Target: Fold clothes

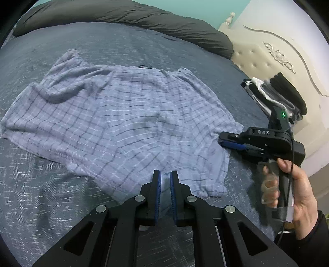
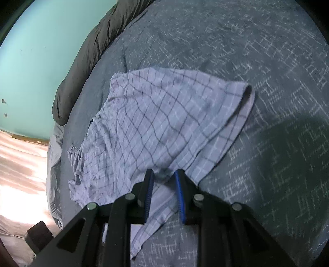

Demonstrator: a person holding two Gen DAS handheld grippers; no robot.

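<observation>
A pale blue checked garment, shorts by the look of them point(image 1: 115, 121), lies spread and wrinkled on the bed. My left gripper point(image 1: 165, 174) hovers over its near hem, jaws a narrow gap apart with nothing between them. My right gripper point(image 1: 223, 141) is at the garment's right edge, held by a hand. In the right wrist view the garment point(image 2: 156, 123) lies ahead, and my right gripper point(image 2: 163, 174) is open with a raised fold of the cloth between its fingers, not clamped.
The dark blue patterned bedspread point(image 1: 61, 205) covers the bed. A dark grey duvet point(image 1: 144, 18) lies along the far edge. A stack of folded dark and white clothes point(image 1: 277, 92) sits at the right by the cream headboard point(image 1: 287, 51). The floor point(image 2: 20, 164) shows beyond the bed's side.
</observation>
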